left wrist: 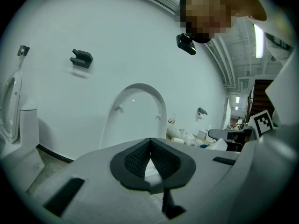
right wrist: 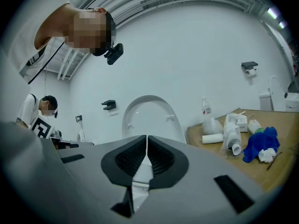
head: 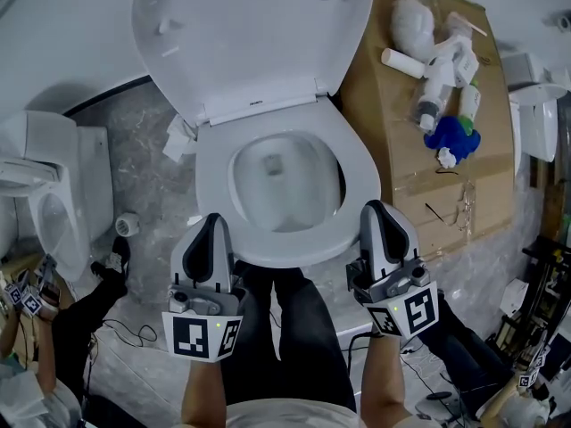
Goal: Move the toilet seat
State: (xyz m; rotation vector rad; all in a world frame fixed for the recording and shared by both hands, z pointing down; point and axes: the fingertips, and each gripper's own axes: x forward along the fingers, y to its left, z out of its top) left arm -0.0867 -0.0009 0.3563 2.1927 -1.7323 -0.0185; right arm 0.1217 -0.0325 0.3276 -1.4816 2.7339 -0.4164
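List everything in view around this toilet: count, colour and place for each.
toilet lid: one, white, raised against the wall
toilet seat: one, white, down on the bowl
second toilet: one, white, far left
cardboard: one, brown, right of the toilet
cloth: one, blue, on the cardboard
bottles and wrapped parts: several, white, on the cardboard; exact count unclear
crumpled paper: one, white, on the floor left of the bowl
wall bracket: one, dark, on the wall left of the lid
trousers: black, in front of the bowl
left gripper: grey, shut, at the seat's front left
right gripper: grey, shut, at the seat's front right
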